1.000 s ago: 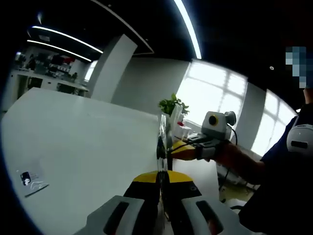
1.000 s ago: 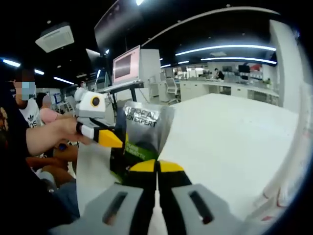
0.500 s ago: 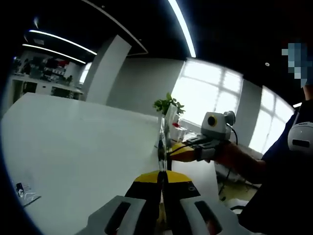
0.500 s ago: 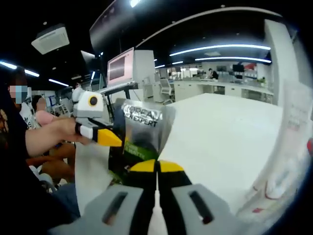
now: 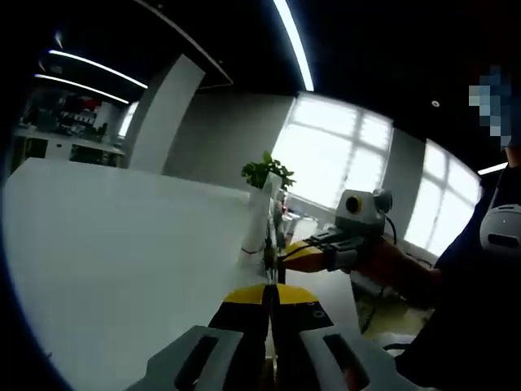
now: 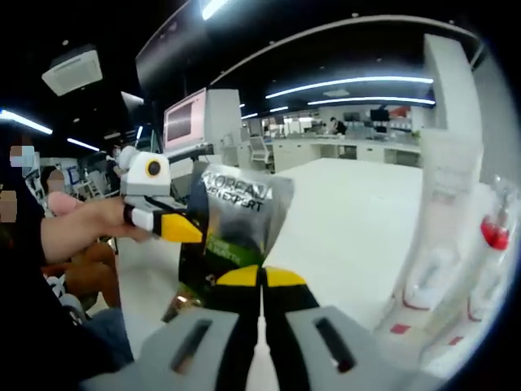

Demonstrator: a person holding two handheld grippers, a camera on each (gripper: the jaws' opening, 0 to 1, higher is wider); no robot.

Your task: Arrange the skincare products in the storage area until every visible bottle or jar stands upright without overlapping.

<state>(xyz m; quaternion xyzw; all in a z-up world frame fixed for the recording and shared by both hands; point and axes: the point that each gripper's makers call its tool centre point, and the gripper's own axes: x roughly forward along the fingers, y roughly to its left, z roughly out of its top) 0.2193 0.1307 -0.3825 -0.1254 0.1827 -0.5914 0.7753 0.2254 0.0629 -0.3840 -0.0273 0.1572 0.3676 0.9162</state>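
A silver and green sachet (image 6: pixel 236 216) with printed lettering hangs above the white table (image 6: pixel 358 212), held by both grippers. My right gripper (image 6: pixel 261 278) is shut on its lower edge. My left gripper (image 6: pixel 184 230) comes in from the left, held by a hand, and pinches the sachet's side edge. In the left gripper view the sachet (image 5: pixel 268 241) shows edge-on as a thin strip rising from my shut left gripper (image 5: pixel 269 294). The right gripper (image 5: pixel 298 253) reaches it there from the right.
Tall white product packs (image 6: pixel 440 220) and a clear bottle with a red cap (image 6: pixel 493 235) stand at the table's right. A tall white pack (image 5: pixel 257 218) stands ahead with a green plant (image 5: pixel 264 170) behind. Seated people are at the left.
Both views have swung with the hands. The tall white packs and the red-capped bottle have come further into the right gripper view. A card on the table has left the left gripper view. Both grips are unchanged.
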